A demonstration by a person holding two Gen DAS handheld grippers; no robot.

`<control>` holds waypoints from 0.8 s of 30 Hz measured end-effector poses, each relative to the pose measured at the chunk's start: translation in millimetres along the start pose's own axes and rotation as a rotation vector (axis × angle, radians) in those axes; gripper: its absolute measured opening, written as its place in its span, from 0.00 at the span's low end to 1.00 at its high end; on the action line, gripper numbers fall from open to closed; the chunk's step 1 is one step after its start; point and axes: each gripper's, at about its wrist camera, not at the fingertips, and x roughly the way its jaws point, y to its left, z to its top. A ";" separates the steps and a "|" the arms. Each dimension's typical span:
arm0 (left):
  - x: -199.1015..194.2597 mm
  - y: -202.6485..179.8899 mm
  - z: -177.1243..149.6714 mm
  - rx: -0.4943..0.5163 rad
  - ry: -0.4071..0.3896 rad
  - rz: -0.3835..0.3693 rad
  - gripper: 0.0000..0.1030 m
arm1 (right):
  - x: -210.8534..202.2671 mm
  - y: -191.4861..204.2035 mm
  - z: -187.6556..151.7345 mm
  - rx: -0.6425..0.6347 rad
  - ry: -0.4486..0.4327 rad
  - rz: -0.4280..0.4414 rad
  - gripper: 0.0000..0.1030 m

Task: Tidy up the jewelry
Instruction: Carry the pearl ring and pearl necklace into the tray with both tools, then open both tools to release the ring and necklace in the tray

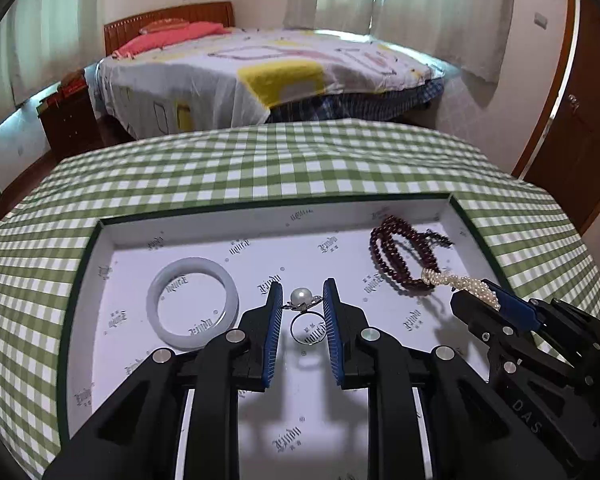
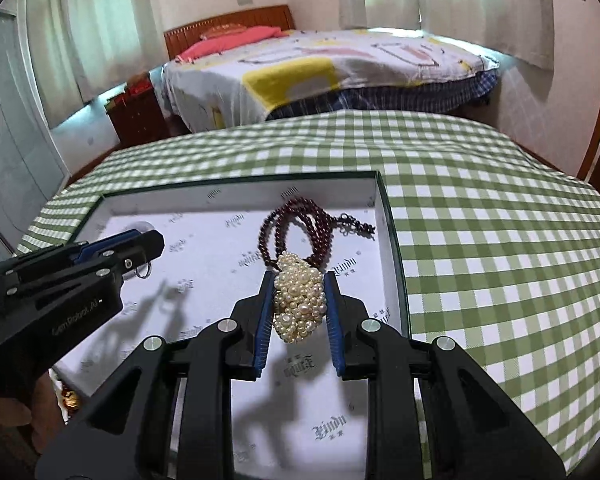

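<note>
A shallow white box with a dark green rim lies on the checked table. In it lie a pale jade bangle, a pearl ring and a dark red bead bracelet. My left gripper is shut on the pearl ring, whose pearl sits between the fingertips. My right gripper is shut on a bunched pearl strand, just in front of the red bracelet. The right gripper also shows in the left wrist view, with the pearls trailing from it.
The table carries a green and white checked cloth. A bed stands beyond it, with a dark nightstand to its left and a wooden door on the right. The box's right wall is close to my right gripper.
</note>
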 end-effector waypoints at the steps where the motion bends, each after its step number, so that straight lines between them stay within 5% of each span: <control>1: 2.9 0.1 1.7 -0.001 0.007 0.004 0.21 | 1.2 0.0 -0.2 -0.001 0.007 -0.001 0.23; 19: 24.4 6.9 -8.7 -0.015 0.087 0.046 0.23 | 13.4 -2.1 -2.0 -0.016 0.034 -0.017 0.27; 24: 18.7 5.9 -8.7 -0.007 0.065 0.045 0.52 | 8.3 -3.5 -2.2 -0.013 0.017 -0.014 0.39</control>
